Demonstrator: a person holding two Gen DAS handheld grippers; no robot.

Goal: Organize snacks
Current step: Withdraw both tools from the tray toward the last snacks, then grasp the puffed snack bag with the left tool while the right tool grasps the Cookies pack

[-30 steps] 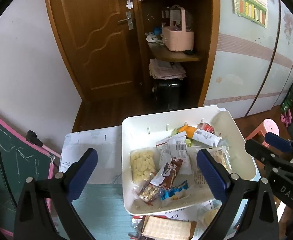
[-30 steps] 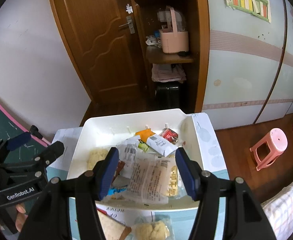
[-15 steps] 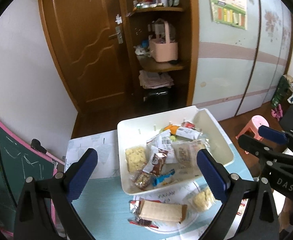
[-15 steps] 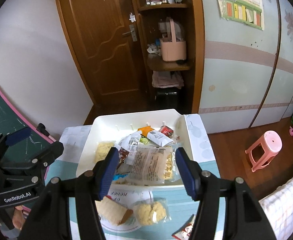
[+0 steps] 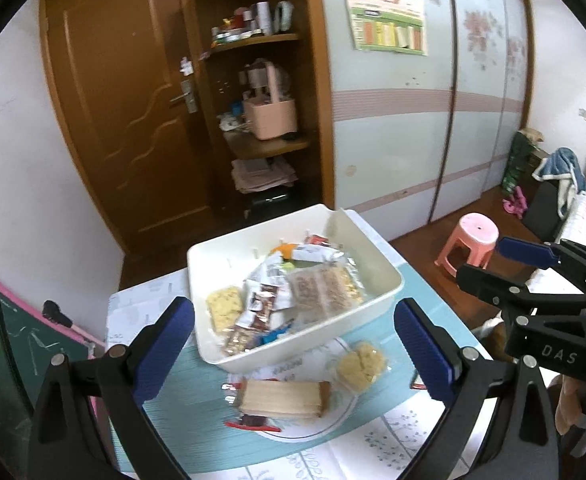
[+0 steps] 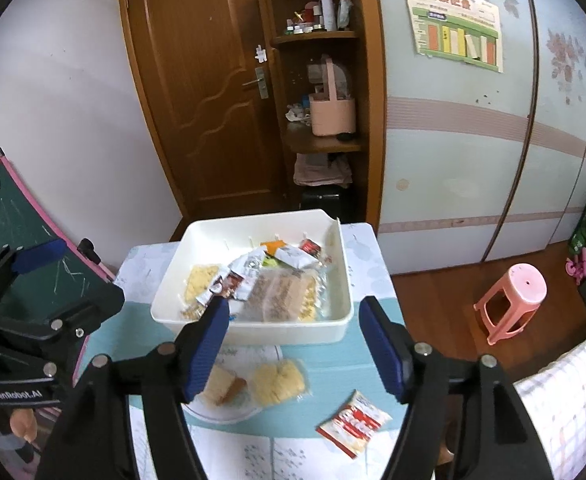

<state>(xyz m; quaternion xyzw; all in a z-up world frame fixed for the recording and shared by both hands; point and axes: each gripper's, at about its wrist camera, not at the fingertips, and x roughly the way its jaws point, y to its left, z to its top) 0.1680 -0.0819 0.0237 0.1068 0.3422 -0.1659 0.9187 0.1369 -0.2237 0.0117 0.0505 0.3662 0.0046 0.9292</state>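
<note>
A white plastic bin (image 5: 377, 300) (image 6: 253, 330) holding several snack packets stands on the table's far half. In front of it lie a tan wafer pack (image 5: 283, 398) (image 6: 221, 390), a clear pack of yellow crackers (image 5: 361, 364) (image 6: 279, 382) and a red-and-white packet (image 6: 353, 422). My left gripper (image 5: 293, 344) is open and empty, held above the wafer pack. My right gripper (image 6: 295, 344) is open and empty, above the cracker pack, near the bin's front wall.
The table has a teal and white patterned cloth (image 6: 317, 360). A green chalkboard (image 6: 9, 216) leans at the left. A pink stool (image 6: 513, 304) stands on the floor at the right. A wooden door and shelf unit (image 6: 317, 120) are behind.
Both grippers have pulled back and up from the bin. The loose packs on the table in front of it have come into view. Both stayed open and empty.
</note>
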